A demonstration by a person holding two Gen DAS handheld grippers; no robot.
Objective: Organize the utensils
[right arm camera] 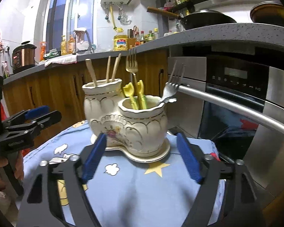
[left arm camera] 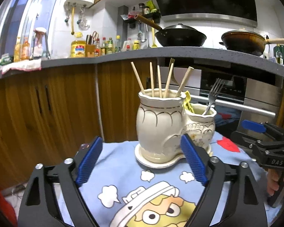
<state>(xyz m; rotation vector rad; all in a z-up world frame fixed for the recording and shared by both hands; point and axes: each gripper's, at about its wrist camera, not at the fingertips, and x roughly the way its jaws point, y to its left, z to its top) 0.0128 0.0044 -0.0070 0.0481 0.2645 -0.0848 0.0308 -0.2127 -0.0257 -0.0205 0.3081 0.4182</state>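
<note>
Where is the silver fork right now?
The silver fork stands tines-up in the shorter ceramic pot, leaning on its right rim in the right wrist view, beside the yellow plastic utensils.

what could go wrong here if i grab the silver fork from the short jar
The silver metal fork leans loosely over the rim of the short cream ceramic jar, so a nudge could tip it out. The yellow plastic utensils crowd beside it and might snag. Both open grippers, right and left, could collide.

Glossy ceramic holder (right arm camera: 134, 124) (gilt-trimmed), shiny metal fork (right arm camera: 172, 87), matt cloth (right arm camera: 142, 189).
</note>
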